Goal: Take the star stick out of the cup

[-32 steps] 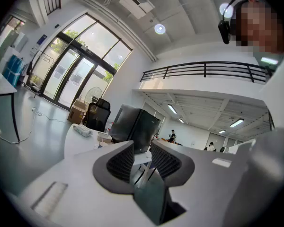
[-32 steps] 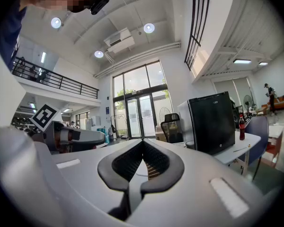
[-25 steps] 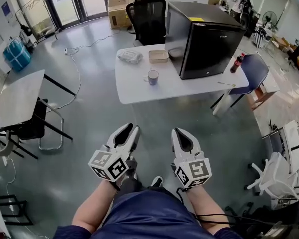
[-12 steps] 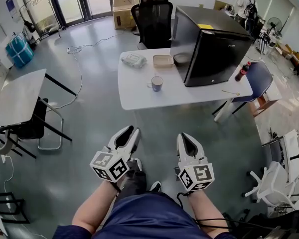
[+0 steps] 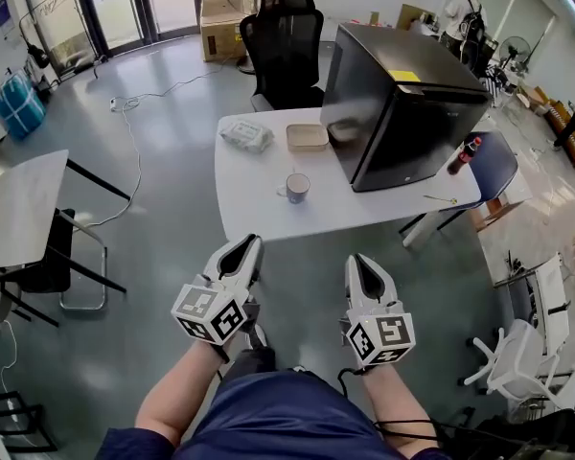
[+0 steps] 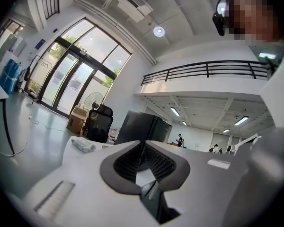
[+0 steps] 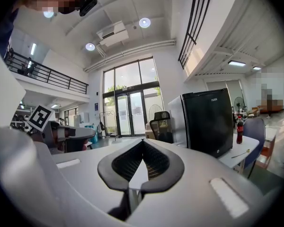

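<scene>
Two grippers, one cup, one stick. The left gripper [image 5: 253,243] and right gripper [image 5: 356,261] are held side by side short of the desk [image 5: 254,209]. Each has its jaws together with nothing between them, and the left's have just been closing. The bluish cup [image 5: 295,188] stands near the desk's front edge. The stick [image 5: 441,199], thin and yellowish, lies flat on the desk before the one black fridge [image 5: 402,113], near the one bottle [image 5: 459,156] and well apart from the cup. Any star on it is too small to tell.
</scene>
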Available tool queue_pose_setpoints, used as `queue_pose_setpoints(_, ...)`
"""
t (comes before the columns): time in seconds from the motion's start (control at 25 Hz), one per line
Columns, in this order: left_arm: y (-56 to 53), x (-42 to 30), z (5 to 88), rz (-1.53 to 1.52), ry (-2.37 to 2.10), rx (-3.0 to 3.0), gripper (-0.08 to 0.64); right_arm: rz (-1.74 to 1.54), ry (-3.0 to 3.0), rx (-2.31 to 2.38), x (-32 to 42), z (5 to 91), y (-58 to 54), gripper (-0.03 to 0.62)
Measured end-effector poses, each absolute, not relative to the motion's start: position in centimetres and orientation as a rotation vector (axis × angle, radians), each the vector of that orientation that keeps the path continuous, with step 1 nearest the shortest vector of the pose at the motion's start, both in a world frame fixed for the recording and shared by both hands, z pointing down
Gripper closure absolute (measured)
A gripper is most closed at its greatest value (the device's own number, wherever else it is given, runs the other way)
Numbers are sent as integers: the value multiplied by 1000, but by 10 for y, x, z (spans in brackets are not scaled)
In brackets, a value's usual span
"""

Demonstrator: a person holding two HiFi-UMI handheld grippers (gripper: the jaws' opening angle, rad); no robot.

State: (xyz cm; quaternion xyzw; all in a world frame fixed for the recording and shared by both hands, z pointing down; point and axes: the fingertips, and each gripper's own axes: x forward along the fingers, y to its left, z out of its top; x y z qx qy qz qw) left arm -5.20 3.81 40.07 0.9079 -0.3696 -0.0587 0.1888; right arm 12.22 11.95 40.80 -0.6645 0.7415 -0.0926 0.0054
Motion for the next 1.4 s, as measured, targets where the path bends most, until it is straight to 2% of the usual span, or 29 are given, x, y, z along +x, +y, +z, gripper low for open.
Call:
queue_pose_setpoints(0.08,13,-55,394,-167,-1053,2604,552,-273,2303,-2105,125,405,100,586)
queue_pose_setpoints(0.68,-123,-83,395,-158,-1186,2710,552,-142,2321,-2183,125,396,-23,586)
queue_pose_setpoints(1.4,-201,-2,467,168,-1223,2592,551,-334,2540,-1954,186,456,-139,586)
